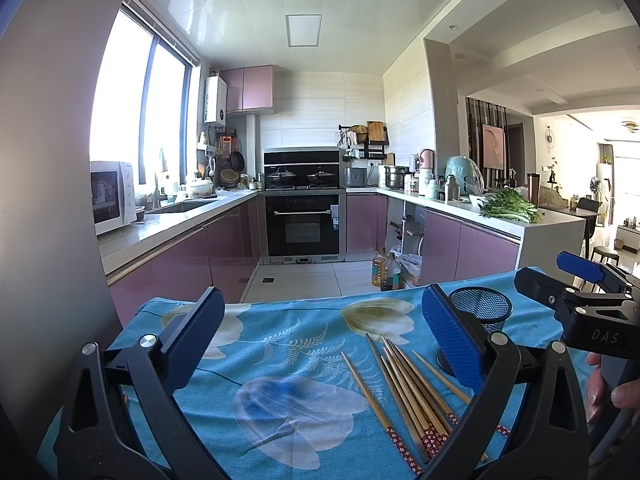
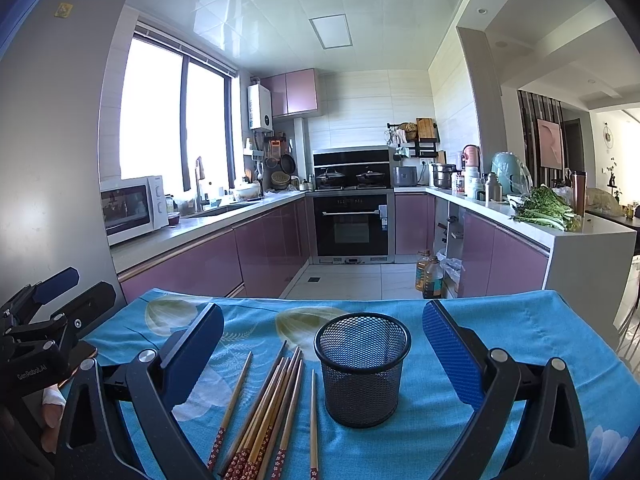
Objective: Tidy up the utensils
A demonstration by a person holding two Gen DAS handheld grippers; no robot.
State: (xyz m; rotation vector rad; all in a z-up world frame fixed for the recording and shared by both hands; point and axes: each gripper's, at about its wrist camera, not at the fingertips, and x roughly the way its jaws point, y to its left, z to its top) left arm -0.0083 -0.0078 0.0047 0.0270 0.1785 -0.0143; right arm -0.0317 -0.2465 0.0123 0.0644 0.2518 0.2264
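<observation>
Several wooden chopsticks [image 1: 404, 392] with red patterned ends lie loose on a blue flowered tablecloth [image 1: 280, 360]. A black mesh cup [image 1: 480, 308] stands upright just beyond them, empty. My left gripper [image 1: 324, 336] is open above the cloth, with the chopsticks near its right finger. In the right wrist view the chopsticks [image 2: 264, 408] lie left of the mesh cup [image 2: 362, 368]. My right gripper [image 2: 324, 352] is open, and the cup stands between its spread fingers, untouched. Each gripper shows at the edge of the other's view.
The cloth-covered table [image 2: 540, 340] ends at a tiled kitchen floor. Oil bottles [image 2: 430, 276] stand on the floor beyond the far edge. Pink cabinets, an oven [image 2: 352, 224] and a counter with greens [image 2: 544, 208] lie farther off. A grey refrigerator wall [image 1: 52, 160] rises at the left.
</observation>
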